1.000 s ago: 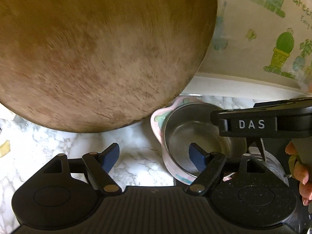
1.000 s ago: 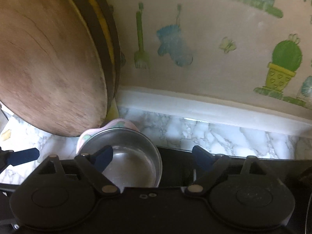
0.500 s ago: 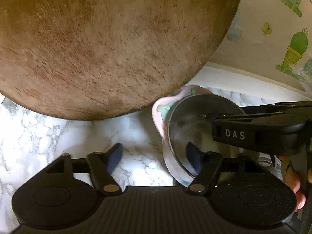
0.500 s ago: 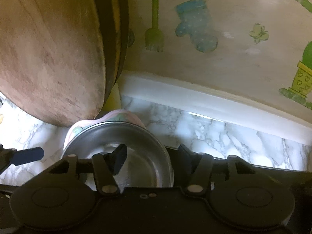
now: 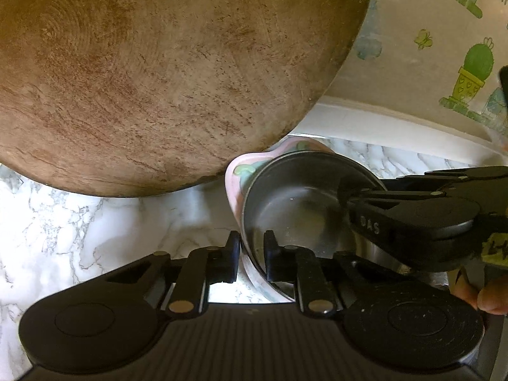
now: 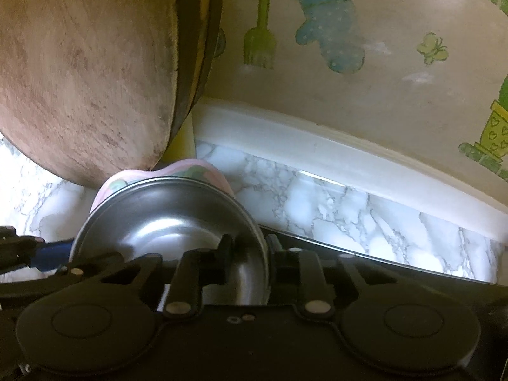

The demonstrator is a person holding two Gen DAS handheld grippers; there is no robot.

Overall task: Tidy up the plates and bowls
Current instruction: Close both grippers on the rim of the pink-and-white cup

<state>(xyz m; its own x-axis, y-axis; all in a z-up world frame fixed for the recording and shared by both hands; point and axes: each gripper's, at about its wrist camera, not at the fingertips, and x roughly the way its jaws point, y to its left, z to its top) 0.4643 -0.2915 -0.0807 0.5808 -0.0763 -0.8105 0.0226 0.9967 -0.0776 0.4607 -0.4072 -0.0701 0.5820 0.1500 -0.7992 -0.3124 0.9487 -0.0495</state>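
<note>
Your left gripper (image 5: 250, 262) is clamped on the near rim of the nested bowls: its outer finger sits against the pink bowl (image 5: 235, 177) and its inner one inside the steel bowl (image 5: 295, 209), so both walls are pinched together. Your right gripper (image 6: 249, 258) is closed on the steel bowl's (image 6: 165, 219) rim on the opposite side, one finger inside the bowl and one outside; whether it also catches the pink bowl (image 6: 177, 171) there is hidden behind the steel rim. The bowls sit on the marble-patterned worktop (image 5: 95, 222), the steel one inside the pink one, just in front of the big round wooden board (image 5: 158, 79) that leans toward the wall. In the right wrist view the board (image 6: 79, 79) overlaps the pink bowl's far edge, and you cannot tell if they touch. Readable writing is sparse: the side of your right gripper, seen from the left wrist view, carries the letters "DAS" (image 5: 370, 224), and a yellow tag (image 5: 495, 249) beside it has dark marks too cut off to read. On the wallpaper (image 5: 412, 63) the start of a green word, "G", shows at the top right edge before the frame clips it. The wallpaper (image 6: 381, 95) prints show an oven mitt (image 6: 330, 35), a fork (image 6: 258, 44) and a potted cactus (image 5: 473, 73). Fingers of your hand (image 5: 485, 298) peek in at the right edge, mostly out of frame.
</note>
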